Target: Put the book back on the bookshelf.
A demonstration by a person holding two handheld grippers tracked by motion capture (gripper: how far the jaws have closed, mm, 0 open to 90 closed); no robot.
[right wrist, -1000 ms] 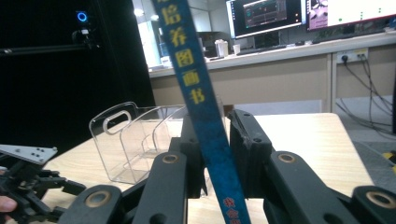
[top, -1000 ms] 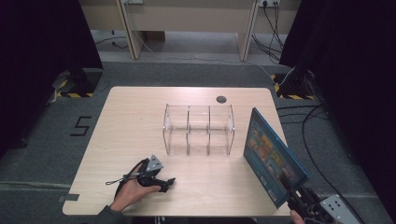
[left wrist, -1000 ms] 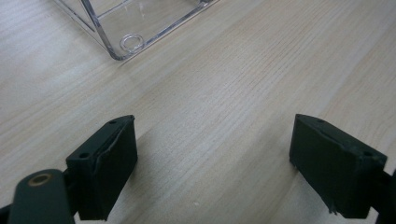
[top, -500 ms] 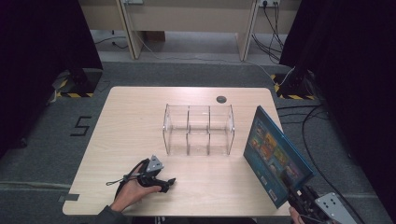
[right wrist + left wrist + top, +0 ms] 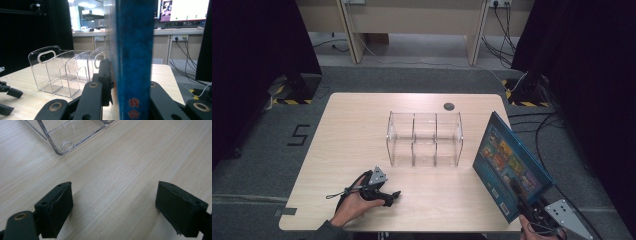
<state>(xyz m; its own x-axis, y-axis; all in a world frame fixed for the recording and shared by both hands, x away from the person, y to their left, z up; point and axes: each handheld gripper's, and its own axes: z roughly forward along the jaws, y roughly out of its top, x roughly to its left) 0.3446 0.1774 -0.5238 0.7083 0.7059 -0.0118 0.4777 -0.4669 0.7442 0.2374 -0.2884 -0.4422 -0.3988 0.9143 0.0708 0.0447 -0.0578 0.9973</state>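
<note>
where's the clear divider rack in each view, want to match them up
High view: the clear divider rack stands mid-table, left of the blue book held by the right gripper.
Left gripper view: one base corner of it, top left.
Right gripper view: left of centre, just left of the book's spine.
Shared landmark: the light wooden table.

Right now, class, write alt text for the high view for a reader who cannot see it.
A right hand-held gripper holds a blue book upright at the table's right edge, beside a clear three-slot rack. Near the front edge, the left hand-held gripper rests open on the wood in a person's hand.
</note>
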